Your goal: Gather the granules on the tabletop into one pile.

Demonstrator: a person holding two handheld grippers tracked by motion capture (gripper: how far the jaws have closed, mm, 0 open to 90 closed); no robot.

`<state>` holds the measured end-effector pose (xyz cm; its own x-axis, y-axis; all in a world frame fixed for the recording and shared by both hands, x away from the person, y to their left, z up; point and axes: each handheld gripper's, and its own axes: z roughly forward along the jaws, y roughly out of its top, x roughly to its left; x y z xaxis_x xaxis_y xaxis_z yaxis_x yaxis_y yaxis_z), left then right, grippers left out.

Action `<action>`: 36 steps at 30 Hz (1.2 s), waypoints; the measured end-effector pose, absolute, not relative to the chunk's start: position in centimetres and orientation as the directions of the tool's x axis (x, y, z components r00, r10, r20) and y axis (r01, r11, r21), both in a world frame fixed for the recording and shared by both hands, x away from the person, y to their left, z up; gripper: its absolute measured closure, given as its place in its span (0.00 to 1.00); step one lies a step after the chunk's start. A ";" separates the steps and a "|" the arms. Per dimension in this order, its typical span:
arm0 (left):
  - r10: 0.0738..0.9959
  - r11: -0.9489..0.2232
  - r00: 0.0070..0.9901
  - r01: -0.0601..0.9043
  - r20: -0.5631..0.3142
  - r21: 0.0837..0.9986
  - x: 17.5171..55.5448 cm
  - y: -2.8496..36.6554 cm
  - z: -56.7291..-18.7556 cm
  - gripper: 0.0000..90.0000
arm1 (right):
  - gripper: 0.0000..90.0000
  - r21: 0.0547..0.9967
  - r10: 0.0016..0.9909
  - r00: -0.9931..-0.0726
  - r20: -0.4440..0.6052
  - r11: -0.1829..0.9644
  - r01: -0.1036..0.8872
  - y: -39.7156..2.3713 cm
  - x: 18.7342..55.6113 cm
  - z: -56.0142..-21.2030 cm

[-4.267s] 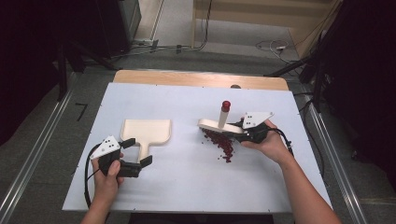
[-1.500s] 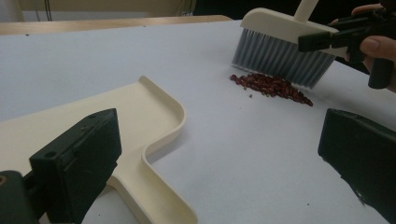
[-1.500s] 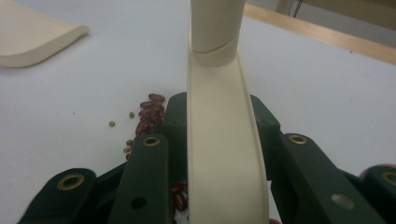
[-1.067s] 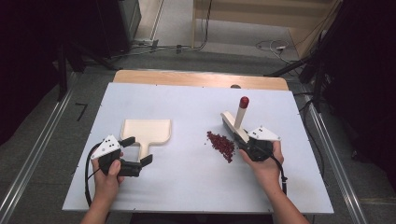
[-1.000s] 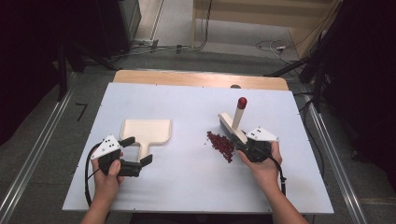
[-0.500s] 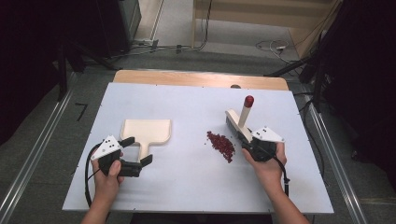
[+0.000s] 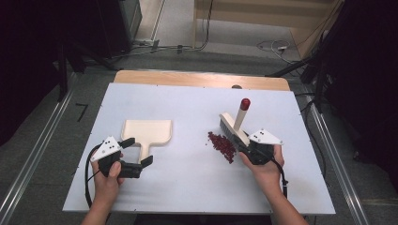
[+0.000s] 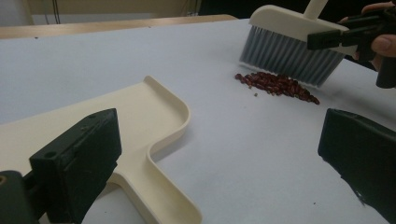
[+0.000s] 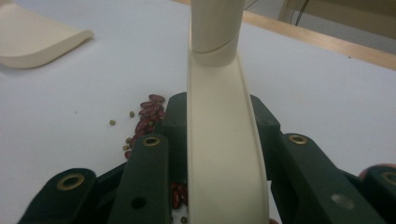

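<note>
A cream dustpan [image 7: 146, 131] lies flat on the white table, left of centre, with its handle pointing toward the person. My left gripper [image 7: 139, 152] is open, its jaws on either side of that handle without pressing; in the left gripper view [image 8: 219, 158] the dustpan [image 8: 116, 121] handle lies close to the left jaw. My right gripper [image 7: 244, 146] is shut on the head of a cream brush [image 7: 233, 127] with a red-tipped handle. The bristles rest just right of a small pile of red beans [image 7: 221, 144]. In the right gripper view [image 9: 217, 140] the brush [image 9: 219, 154] runs up between the jaws, with beans [image 9: 147, 116] to its left.
The white table [image 7: 187, 197] has a wooden strip [image 7: 187, 77] along its far edge. Metal rails [image 7: 338, 178] run down both sides on the grey floor. Cables lie on the floor beyond. A few small greenish beans [image 9: 112, 122] are scattered beside the pile.
Since the earliest frame the right gripper has drawn back toward the person and turned the brush, which now stands right of the pile. Over the last second almost nothing shifted. The left gripper kept still.
</note>
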<state>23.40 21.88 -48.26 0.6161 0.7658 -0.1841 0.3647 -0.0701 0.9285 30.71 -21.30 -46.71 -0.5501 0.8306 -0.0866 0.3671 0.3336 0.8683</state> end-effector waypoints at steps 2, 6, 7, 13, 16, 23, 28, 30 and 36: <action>0.767 -0.070 0.615 0.365 -0.183 0.928 23.4 21.9 -48.3 0.00 | 0.73 0.877 0.836 -0.541 -0.091 0.325 0.355 -21.5 30.6 -46.1; 0.768 -0.068 0.613 0.365 -0.185 0.929 23.4 21.9 -48.2 0.00 | 0.73 0.895 0.829 -0.558 -0.051 0.286 0.344 -21.2 29.8 -44.7; 0.767 -0.071 0.615 0.364 -0.182 0.929 23.4 21.8 -48.2 0.00 | 0.73 0.896 0.818 -0.574 -0.033 0.279 0.345 -20.7 29.5 -44.5; 0.768 -0.076 0.616 0.361 -0.176 0.930 23.3 21.9 -48.2 0.00 | 0.73 0.859 0.742 -0.661 0.114 0.261 0.441 -17.1 28.4 -45.5; 0.768 -0.075 0.615 0.363 -0.179 0.929 23.4 21.9 -48.2 0.00 | 0.73 0.839 0.735 -0.664 0.132 0.274 0.470 -16.1 28.5 -46.5; 0.763 -0.082 0.622 0.366 -0.178 0.927 23.4 21.7 -48.2 0.00 | 0.73 0.830 0.774 -0.624 0.113 0.272 0.487 -17.1 29.3 -47.2; 0.762 -0.080 0.622 0.364 -0.179 0.928 23.3 21.7 -48.2 0.00 | 0.73 0.829 0.790 -0.602 0.119 0.255 0.498 -18.0 29.4 -47.4; 0.762 -0.082 0.623 0.364 -0.177 0.928 23.3 21.7 -48.2 0.00 | 0.73 0.830 0.794 -0.597 0.111 0.256 0.495 -18.1 29.3 -47.3; 0.762 -0.083 0.623 0.365 -0.178 0.927 23.3 21.7 -48.2 0.00 | 0.73 0.832 0.797 -0.592 0.119 0.246 0.497 -18.7 29.6 -47.2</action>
